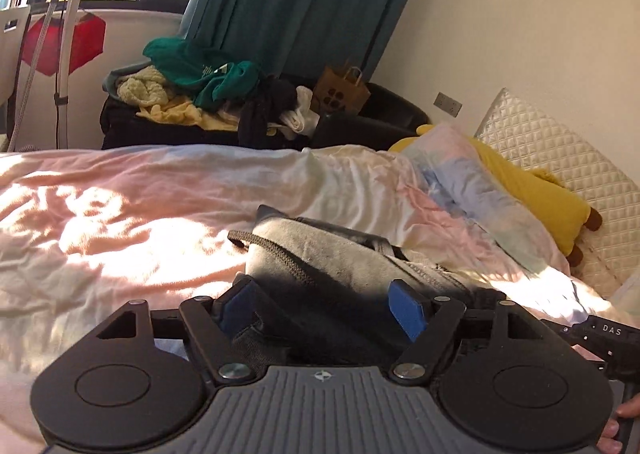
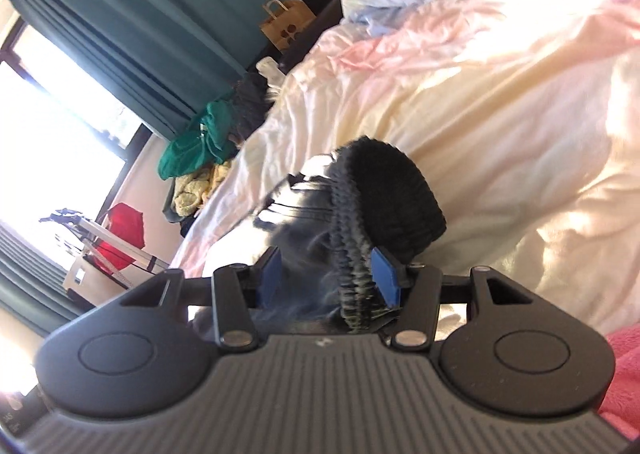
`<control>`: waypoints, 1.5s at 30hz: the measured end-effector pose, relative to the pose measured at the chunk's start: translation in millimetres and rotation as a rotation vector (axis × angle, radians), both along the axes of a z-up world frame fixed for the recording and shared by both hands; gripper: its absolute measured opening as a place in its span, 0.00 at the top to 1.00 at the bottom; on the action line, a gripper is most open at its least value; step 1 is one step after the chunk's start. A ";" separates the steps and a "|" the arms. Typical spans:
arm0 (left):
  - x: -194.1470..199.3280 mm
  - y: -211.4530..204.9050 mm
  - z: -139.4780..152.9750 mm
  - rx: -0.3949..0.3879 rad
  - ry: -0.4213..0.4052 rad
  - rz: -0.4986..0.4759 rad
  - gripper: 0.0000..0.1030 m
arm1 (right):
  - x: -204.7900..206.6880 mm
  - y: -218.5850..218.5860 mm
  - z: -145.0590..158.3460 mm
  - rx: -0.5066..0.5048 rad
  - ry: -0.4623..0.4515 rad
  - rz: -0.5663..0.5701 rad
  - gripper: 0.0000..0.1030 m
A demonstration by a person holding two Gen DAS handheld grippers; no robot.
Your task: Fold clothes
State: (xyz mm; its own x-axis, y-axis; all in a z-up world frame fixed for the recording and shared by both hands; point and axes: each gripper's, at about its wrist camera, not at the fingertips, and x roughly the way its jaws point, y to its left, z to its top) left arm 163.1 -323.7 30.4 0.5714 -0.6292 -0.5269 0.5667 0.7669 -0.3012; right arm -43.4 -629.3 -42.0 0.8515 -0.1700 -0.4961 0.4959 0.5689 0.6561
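A dark grey garment (image 1: 332,258) with a ribbed hem lies bunched on the pastel bed cover (image 1: 120,214). My left gripper (image 1: 320,306) has its blue pads on either side of a thick fold of this garment, and the cloth fills the gap between them. In the right wrist view the same dark garment (image 2: 384,190) shows its ribbed band. My right gripper (image 2: 328,274) is closed around that band and the cloth beside it, low over the bed cover (image 2: 500,114). The right gripper's body (image 1: 600,338) shows at the left view's right edge.
A pile of clothes (image 1: 192,90) lies on a dark chair beyond the bed, with a paper bag (image 1: 340,90) beside it. A pillow (image 1: 460,182), a yellow plush toy (image 1: 540,198) and a quilted headboard (image 1: 560,158) are at the right. Something pink (image 2: 624,382) lies at the right view's edge.
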 end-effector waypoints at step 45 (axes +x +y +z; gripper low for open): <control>-189.9 163.1 17.7 0.114 -0.302 0.146 0.00 | -46.5 257.6 22.4 -0.698 0.008 0.094 0.13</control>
